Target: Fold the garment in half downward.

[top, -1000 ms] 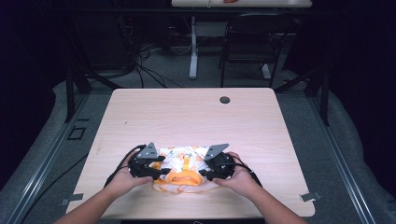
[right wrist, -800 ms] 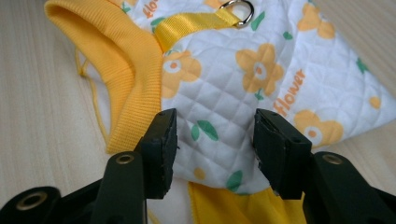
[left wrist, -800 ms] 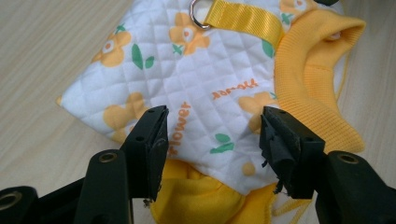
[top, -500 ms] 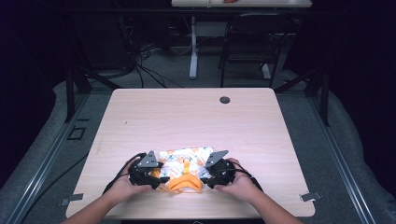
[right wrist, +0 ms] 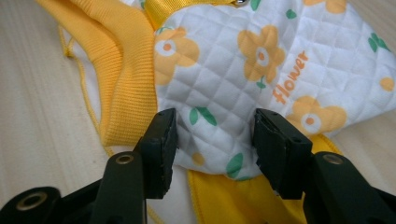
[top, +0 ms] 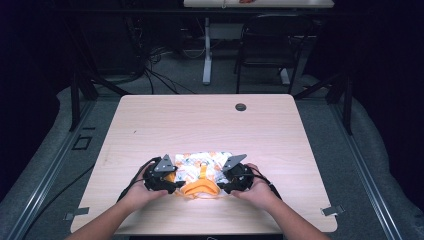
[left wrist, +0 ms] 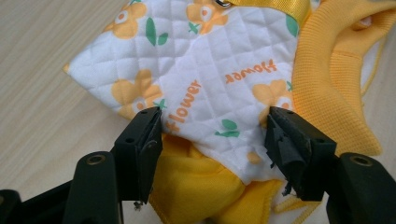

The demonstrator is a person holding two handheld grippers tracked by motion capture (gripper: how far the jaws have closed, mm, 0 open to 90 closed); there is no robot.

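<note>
Near the table's (top: 150,120) front edge, the left gripper (top: 172,181) and right gripper (top: 223,183) flank a quilted flower-print garment (top: 200,167) with an orange collar (top: 200,187). Both jaw pairs have just been opening and stand wide, fabric between them, seemingly unpinched. A small dark disc (top: 241,107) lies far back.

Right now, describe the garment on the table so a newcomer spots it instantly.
On the light wooden table, look at the near edge, between the person's two hands. The small quilted garment lies there: white with orange flowers, green leaves and the word "flower", plus yellow ribbed trim. The table's one other item is a small dark disc.
</note>
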